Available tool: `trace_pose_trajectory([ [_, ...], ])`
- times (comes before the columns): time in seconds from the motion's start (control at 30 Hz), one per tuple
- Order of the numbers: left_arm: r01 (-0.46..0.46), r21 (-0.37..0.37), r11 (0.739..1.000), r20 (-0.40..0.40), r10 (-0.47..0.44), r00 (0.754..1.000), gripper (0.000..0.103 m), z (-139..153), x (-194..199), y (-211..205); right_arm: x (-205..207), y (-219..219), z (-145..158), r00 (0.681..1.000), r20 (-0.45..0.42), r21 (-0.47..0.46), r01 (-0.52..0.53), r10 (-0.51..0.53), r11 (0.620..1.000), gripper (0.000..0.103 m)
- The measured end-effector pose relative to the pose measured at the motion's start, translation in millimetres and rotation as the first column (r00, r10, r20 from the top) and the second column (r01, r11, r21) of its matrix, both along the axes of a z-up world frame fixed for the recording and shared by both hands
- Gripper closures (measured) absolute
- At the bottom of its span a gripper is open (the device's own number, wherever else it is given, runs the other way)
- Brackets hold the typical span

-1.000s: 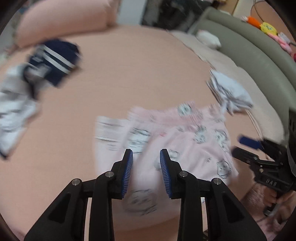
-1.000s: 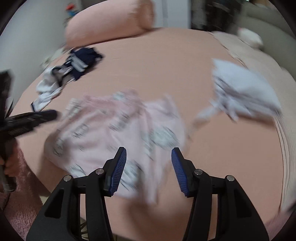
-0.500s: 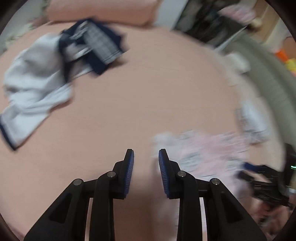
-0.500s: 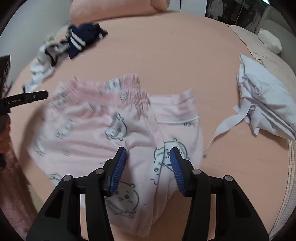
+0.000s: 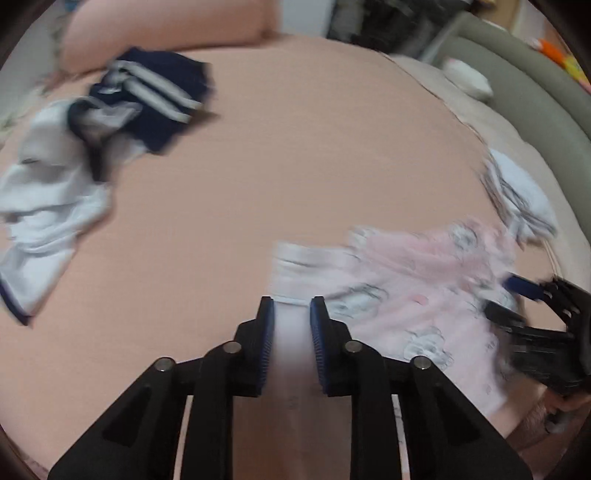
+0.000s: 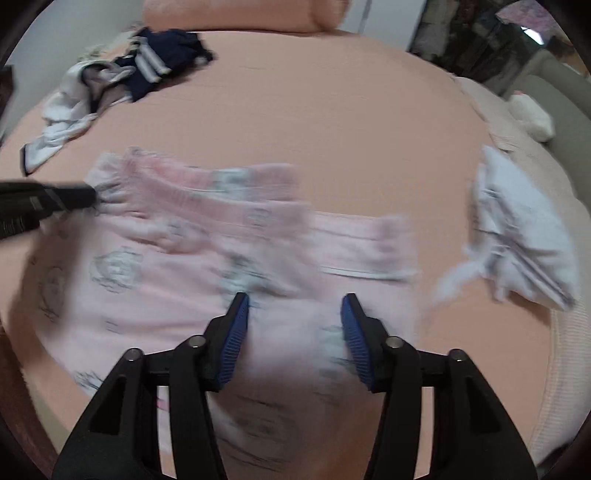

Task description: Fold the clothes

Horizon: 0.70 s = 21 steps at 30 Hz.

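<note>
The pink printed shorts (image 6: 207, 266) lay spread flat on the peach bed sheet (image 6: 332, 110), near the bed's front edge; motion blur softened the print in both views.

Left gripper (image 5: 291, 314): the jaws stood a narrow gap apart. Pale pink cloth filled that gap, at the 9 o'clock edge of the shorts (image 5: 406, 295) in the left wrist view. Whether the pads actually pinched the cloth could not be determined. In the right wrist view the same gripper (image 6: 74, 195) appeared at 9 o'clock, its tip against the gathered waistband.

Right gripper (image 6: 293, 314): the jaws stood wide apart over the lower part of the shorts, with cloth visible between the pads and nothing clamped. In the left wrist view it (image 5: 517, 299) appeared at 3 o'clock, over the far side of the shorts.

Other items on the sheet:
- A folded white garment (image 6: 517, 229) lay at 3 o'clock in the right wrist view, just beside the shorts.
- A crumpled navy-and-white pile (image 5: 92, 140) lay at 10 o'clock in the left wrist view, well apart from the shorts.
- A peach pillow (image 5: 166, 33) lay at 12 o'clock, behind the pile.
</note>
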<state>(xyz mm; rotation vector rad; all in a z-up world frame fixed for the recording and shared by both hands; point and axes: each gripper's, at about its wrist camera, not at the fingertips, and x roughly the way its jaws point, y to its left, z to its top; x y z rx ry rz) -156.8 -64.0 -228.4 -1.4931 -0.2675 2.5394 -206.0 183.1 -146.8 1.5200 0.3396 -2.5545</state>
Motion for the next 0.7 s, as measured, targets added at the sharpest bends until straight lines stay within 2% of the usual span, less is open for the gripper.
trace_pose_trajectory([
  [0.07,-0.007,0.085,0.996,-0.012,0.008,1.000,0.078,6,3,-8,1,17,9,1.000,-0.001,-0.060,0.030,-0.030,0.998,0.048],
  [0.13,0.075,0.116,0.990,-0.066,-0.068,0.996,0.072,14,12,10,5,24,18,0.999,-0.016,-0.130,0.031,-0.033,0.991,0.048],
  [0.17,0.124,0.113,0.986,-0.076,-0.116,0.990,0.067,15,16,22,6,22,22,0.999,-0.027,-0.149,0.021,-0.026,0.989,0.048],
  [0.23,0.218,0.130,0.967,-0.063,-0.211,0.975,0.065,11,15,42,6,9,24,0.999,-0.033,-0.185,-0.016,0.010,0.983,0.048],
  [0.3,0.247,0.108,0.963,-0.025,-0.246,0.969,0.066,0,-1,57,1,-11,18,0.999,-0.020,-0.167,-0.048,0.045,0.985,0.048],
  [0.33,0.227,0.064,0.972,-0.014,-0.227,0.974,0.067,-7,-7,58,-2,-21,12,0.998,-0.009,-0.144,-0.060,0.059,0.988,0.048],
  [0.37,0.208,0.025,0.978,-0.003,-0.208,0.978,0.070,-14,-13,59,-4,-32,6,0.997,0.002,-0.121,-0.072,0.073,0.990,0.054],
  [0.4,0.188,0.035,0.981,0.020,-0.189,0.982,0.073,-18,-17,53,-9,-40,-3,0.997,0.023,-0.063,-0.072,0.073,0.995,0.054],
  [0.47,0.155,0.057,0.986,0.029,-0.156,0.987,0.083,-13,-18,39,-10,-41,-8,0.998,0.020,-0.044,-0.065,0.066,0.997,0.055],
  [0.5,0.139,0.033,0.990,0.019,-0.140,0.990,0.085,-8,-18,33,-10,-37,-7,0.999,0.016,-0.045,-0.049,0.049,0.998,0.055],
  [0.63,0.052,-0.015,0.999,0.012,-0.052,0.999,0.085,0,-23,5,-10,-13,-2,1.000,0.017,-0.053,-0.009,0.010,0.999,0.054],
  [0.7,0.037,0.029,0.999,0.022,-0.037,0.999,0.085,1,-23,-3,-21,2,1,0.999,0.034,-0.071,0.035,-0.033,0.997,0.041],
])
